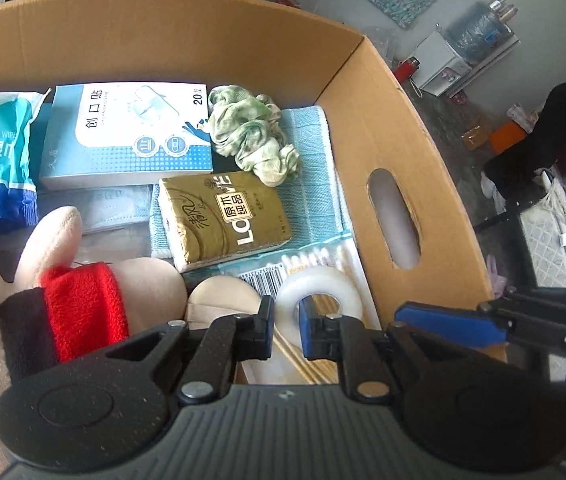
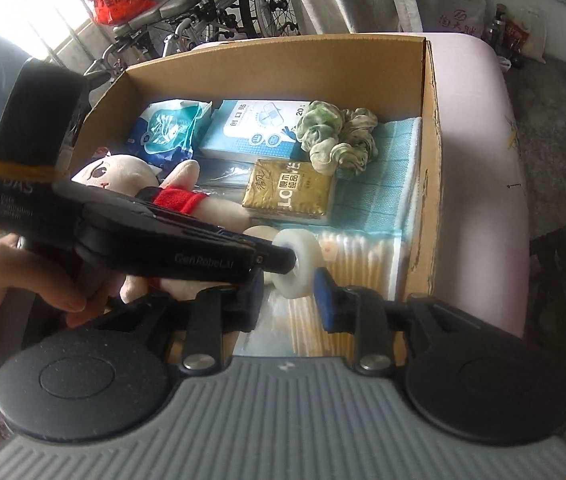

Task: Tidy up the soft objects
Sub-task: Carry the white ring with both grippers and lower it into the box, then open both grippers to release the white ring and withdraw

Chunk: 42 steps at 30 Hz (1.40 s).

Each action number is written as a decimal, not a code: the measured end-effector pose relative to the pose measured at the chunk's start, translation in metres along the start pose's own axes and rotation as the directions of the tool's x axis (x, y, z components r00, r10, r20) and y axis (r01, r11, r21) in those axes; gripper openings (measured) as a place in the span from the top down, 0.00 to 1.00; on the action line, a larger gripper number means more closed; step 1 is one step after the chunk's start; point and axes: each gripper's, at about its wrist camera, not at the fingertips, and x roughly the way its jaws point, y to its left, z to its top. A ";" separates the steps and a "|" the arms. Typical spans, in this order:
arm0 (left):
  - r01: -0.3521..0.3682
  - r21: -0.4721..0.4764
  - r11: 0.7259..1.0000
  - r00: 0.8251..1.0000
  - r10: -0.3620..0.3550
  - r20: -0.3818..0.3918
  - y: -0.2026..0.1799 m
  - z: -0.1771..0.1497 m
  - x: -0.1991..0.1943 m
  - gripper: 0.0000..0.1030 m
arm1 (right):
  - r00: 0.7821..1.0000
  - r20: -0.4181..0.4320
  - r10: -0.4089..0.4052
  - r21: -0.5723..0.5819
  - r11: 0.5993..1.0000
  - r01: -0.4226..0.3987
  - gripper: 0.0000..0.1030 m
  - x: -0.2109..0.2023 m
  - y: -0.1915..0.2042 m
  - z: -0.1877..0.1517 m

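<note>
The left hand-held gripper [image 1: 286, 330] pinches a white tape roll [image 1: 319, 298] by its wall, hole facing up, over the brown cardboard box [image 1: 383, 128]; the right hand-held gripper [image 2: 289, 304] stands narrowly parted, empty.

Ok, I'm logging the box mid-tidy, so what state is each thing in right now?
Left gripper: shut on tape roll.
Tape roll: pinched by its wall, over the cotton swabs.
Right gripper: open, not pressing the tape roll.
Cardboard box: open-topped, partly filled.
Scrunchie: bunched, lying on blue towel.
Plush doll: lying down in box.
</note>
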 end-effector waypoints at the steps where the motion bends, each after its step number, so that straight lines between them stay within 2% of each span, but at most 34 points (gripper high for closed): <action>1: 0.014 -0.020 1.000 1.000 -0.014 -0.004 0.002 0.001 0.001 0.87 | 1.000 0.010 -0.015 -0.026 1.000 0.016 0.73 -0.003 0.003 -0.003; 3: -0.010 -0.031 0.999 1.000 0.009 -0.011 0.000 0.006 0.006 0.83 | 1.000 0.004 -0.004 -0.040 0.999 0.005 0.71 -0.009 0.003 -0.008; 4: -0.018 -0.029 0.999 1.000 0.018 -0.021 -0.002 0.007 0.009 0.74 | 1.000 -0.001 -0.001 -0.033 0.999 0.001 0.71 -0.011 0.001 -0.010; 5: -0.003 -0.036 0.999 0.999 0.001 -0.041 -0.002 0.008 0.012 0.65 | 1.000 -0.002 -0.001 -0.029 1.000 0.001 0.71 -0.013 0.000 -0.012; 7: 0.065 -0.082 0.995 0.994 -0.071 -0.078 0.001 0.009 0.018 0.58 | 1.000 0.001 -0.015 -0.030 0.999 0.015 0.71 -0.017 -0.003 -0.014; 9: 0.091 -0.099 0.991 0.994 -0.097 -0.055 0.002 0.008 0.016 0.57 | 1.000 0.012 -0.018 -0.026 1.000 0.018 0.70 -0.024 -0.006 -0.017; 12: 0.007 -0.084 0.996 1.000 -0.007 0.004 -0.001 0.000 -0.005 0.52 | 0.999 0.041 0.018 -0.024 1.000 -0.017 0.69 -0.035 -0.011 -0.020; 13: -0.020 -0.044 0.999 0.999 0.021 0.029 -0.004 -0.005 -0.019 0.51 | 0.998 0.053 0.020 -0.024 1.000 -0.019 0.67 -0.037 -0.011 -0.021; 15: -0.021 0.052 0.998 0.998 0.018 0.058 -0.007 -0.019 -0.042 0.54 | 0.998 0.065 -0.014 -0.016 1.000 0.015 0.63 -0.038 -0.012 -0.023; 17: -0.072 0.084 0.994 0.997 0.069 0.037 -0.005 -0.032 -0.057 0.57 | 0.999 0.036 -0.034 -0.026 0.999 0.035 0.63 -0.032 -0.008 -0.026; 20: -0.141 0.068 0.988 0.990 0.140 0.022 0.000 -0.051 -0.071 0.58 | 0.996 0.017 -0.086 -0.087 0.992 0.087 0.63 -0.024 0.005 -0.030; 23: -0.114 -0.011 0.993 0.992 0.114 0.054 0.013 -0.066 -0.085 0.60 | 0.992 0.020 -0.123 -0.135 0.983 0.125 0.64 -0.019 0.016 -0.031; 25: -0.096 -0.071 0.993 0.992 0.102 0.073 0.025 -0.071 -0.096 0.60 | 0.995 0.001 -0.099 -0.119 0.988 0.098 0.64 -0.020 0.016 -0.033; 29: -0.158 -0.004 0.987 0.980 0.158 0.123 0.016 -0.080 -0.102 0.61 | 0.997 -0.010 -0.070 -0.122 0.990 0.068 0.65 -0.028 0.010 -0.045; 33: -0.189 -0.005 0.982 0.973 0.188 0.137 0.012 -0.085 -0.106 0.61 | 0.998 0.007 -0.066 -0.134 0.989 0.067 0.65 -0.032 0.012 -0.053; 37: -0.177 -0.033 0.984 0.971 0.180 0.157 0.012 -0.093 -0.109 0.61 | 0.997 0.031 -0.067 -0.151 0.986 0.071 0.65 -0.036 0.013 -0.061; 42: -0.134 -0.073 0.988 0.973 0.145 0.178 0.013 -0.124 -0.121 0.60 | 0.997 0.050 -0.057 -0.163 0.985 0.064 0.65 -0.041 0.010 -0.069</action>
